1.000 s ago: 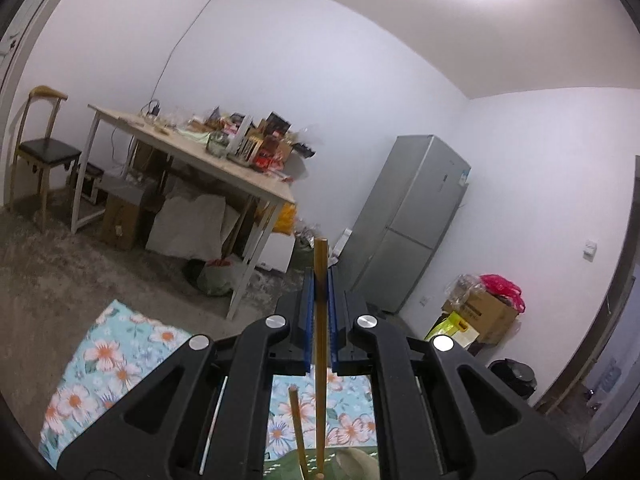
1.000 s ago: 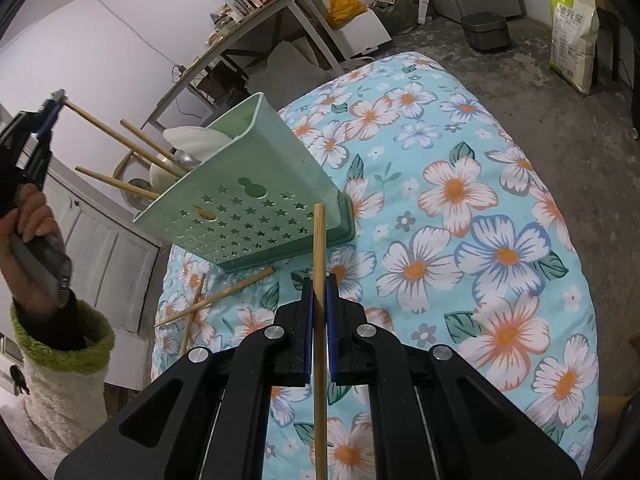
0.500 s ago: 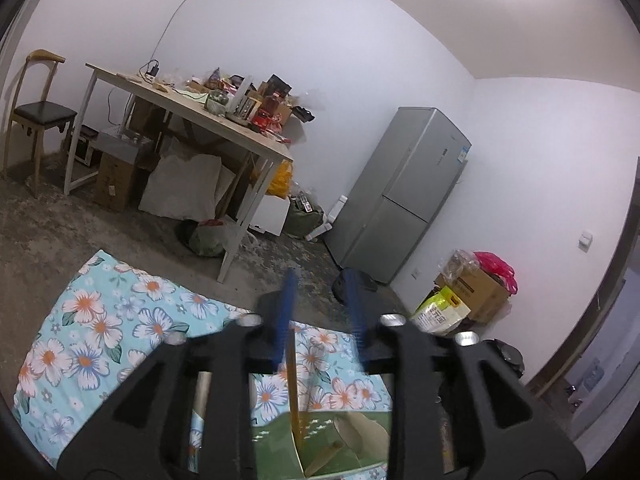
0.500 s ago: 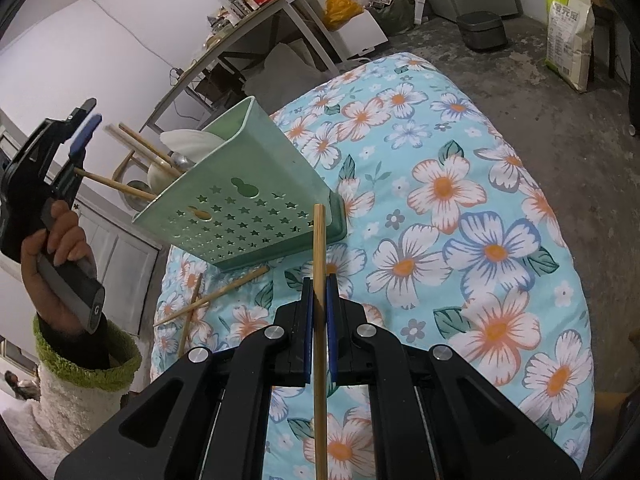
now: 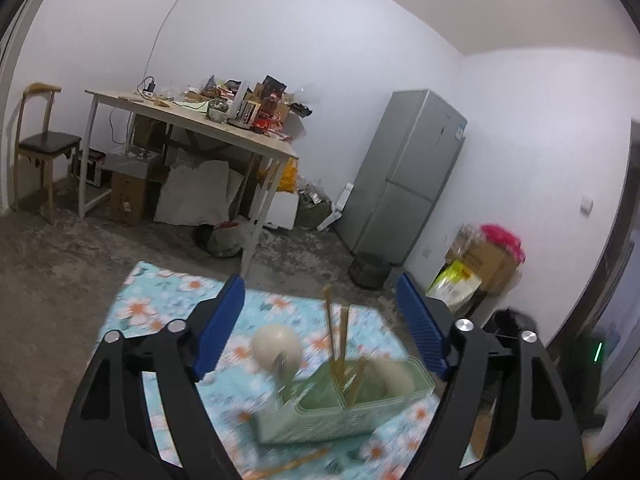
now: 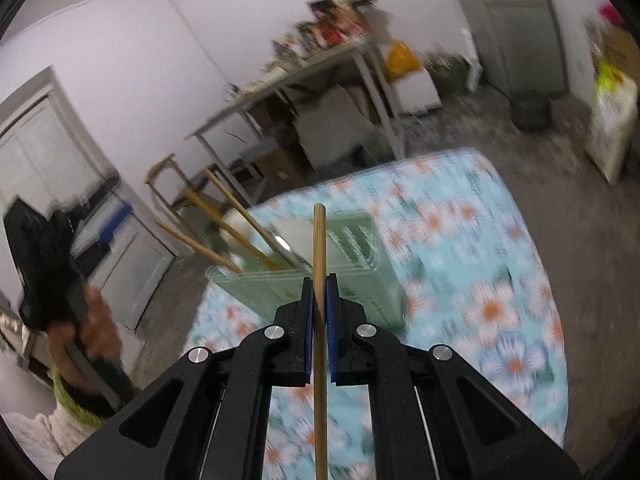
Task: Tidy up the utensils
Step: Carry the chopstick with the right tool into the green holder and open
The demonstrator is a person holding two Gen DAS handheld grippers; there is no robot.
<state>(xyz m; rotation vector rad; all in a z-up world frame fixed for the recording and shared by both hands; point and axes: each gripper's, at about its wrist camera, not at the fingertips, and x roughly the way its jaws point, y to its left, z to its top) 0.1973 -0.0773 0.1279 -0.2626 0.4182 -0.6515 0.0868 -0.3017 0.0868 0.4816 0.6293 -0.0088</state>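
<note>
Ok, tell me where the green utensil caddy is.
In the left wrist view, the green utensil caddy stands low and centre on the floral cloth, holding upright chopsticks and pale spoons.

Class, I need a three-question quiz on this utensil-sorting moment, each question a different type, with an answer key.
1. True or false: the right gripper is shut on a chopstick.
2. Multiple choice: the green holder stands on A) the wooden table, B) the floral cloth, C) the chair.
3. Fill in: nothing lies between the pads of the left gripper, whose jaws are ______.

Key: 1 true; 2 B; 3 opening.
</note>
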